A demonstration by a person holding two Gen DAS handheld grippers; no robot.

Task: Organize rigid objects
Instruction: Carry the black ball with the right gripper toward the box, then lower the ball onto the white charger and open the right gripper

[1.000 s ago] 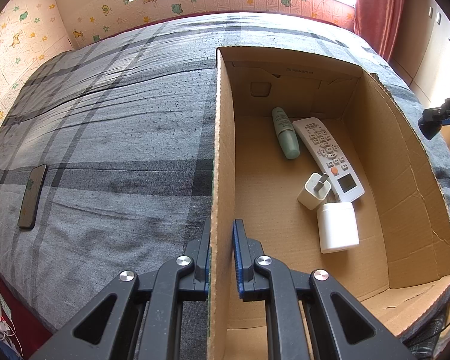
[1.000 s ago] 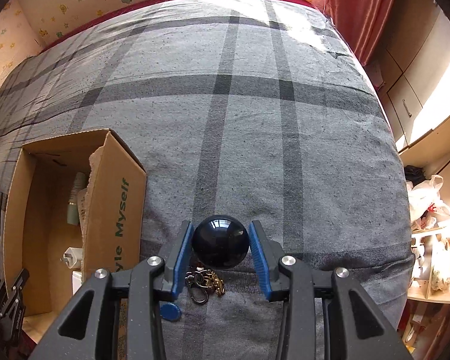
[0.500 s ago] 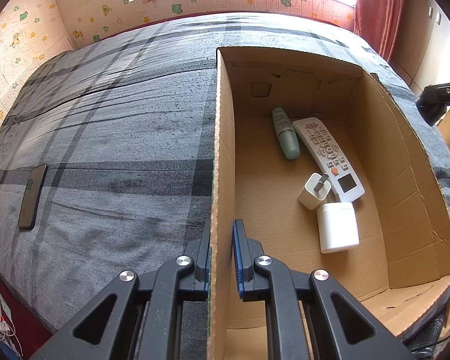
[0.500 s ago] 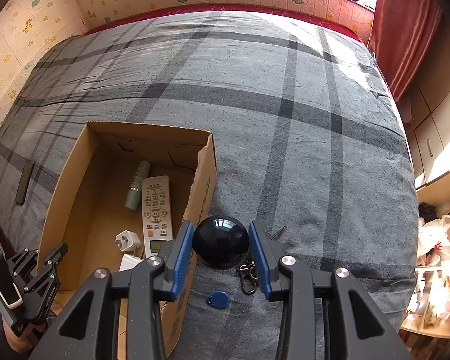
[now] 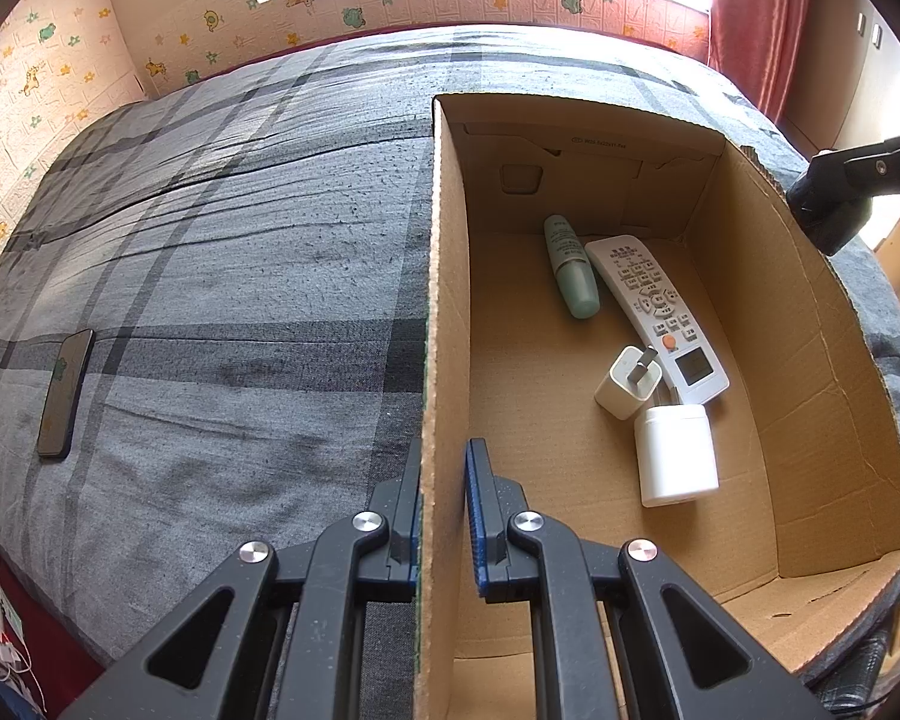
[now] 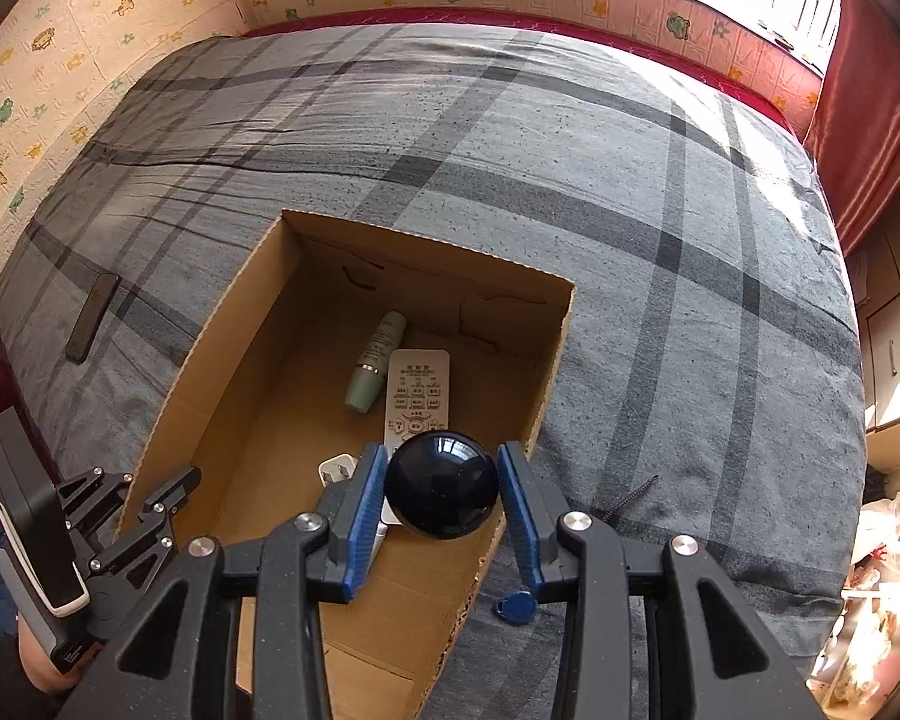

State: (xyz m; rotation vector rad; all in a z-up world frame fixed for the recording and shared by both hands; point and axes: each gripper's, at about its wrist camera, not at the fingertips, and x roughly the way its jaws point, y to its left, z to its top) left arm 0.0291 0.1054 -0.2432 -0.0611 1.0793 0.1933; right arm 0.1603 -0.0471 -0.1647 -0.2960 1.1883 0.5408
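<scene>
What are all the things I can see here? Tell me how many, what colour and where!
cardboard box: 1, brown, on the bed
remote control: 1, white, inside the box
tube bottle: 1, pale green, inside the box beside the remote control
plug adapter: 1, white, inside the box
jar: 1, white, lying inside the box
phone: 1, dark, on the bed, apart from the box
ball: 1, shiny black, between the right tongs over the box
key fob: 1, blue, hanging beneath the right tongs
bed cover: 1, grey plaid
curtain: 1, red, by the window
left tongs: 1, black and blue, shut on the box wall
right tongs: 1, black and blue, shut on the ball
</scene>
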